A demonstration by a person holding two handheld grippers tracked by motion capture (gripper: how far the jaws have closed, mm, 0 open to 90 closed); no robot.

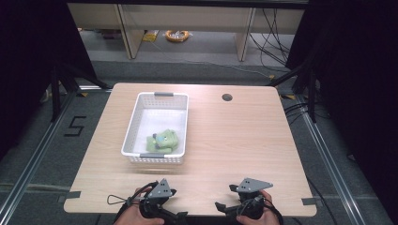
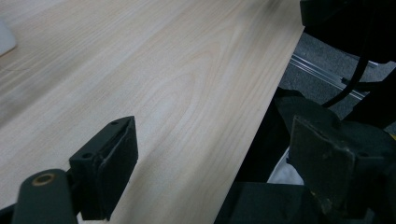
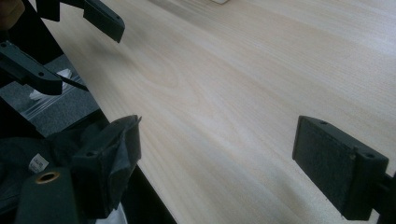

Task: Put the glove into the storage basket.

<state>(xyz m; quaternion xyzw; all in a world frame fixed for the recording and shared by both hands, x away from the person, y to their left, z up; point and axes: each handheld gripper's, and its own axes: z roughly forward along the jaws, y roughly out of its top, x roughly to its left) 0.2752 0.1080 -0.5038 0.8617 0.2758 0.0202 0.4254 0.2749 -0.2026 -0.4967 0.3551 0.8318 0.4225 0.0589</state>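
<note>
We hold the left gripper and right gripper low at the table's near edge, both wide open and empty, facing one basket with one green toy.

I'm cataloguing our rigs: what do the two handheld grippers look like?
Both are black. The left gripper and the right gripper each carry a grey three-cornered plate with small holes on top and trail black cables. Each has two flat rectangular jaws faced with dark pads; a brass-coloured ring sits at the jaw base.

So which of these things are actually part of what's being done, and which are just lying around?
Part of the job:
left gripper, open
right gripper, open
white basket
green soft toy inside it

Lying about:
orange ring on the floor
cables behind the table
</note>
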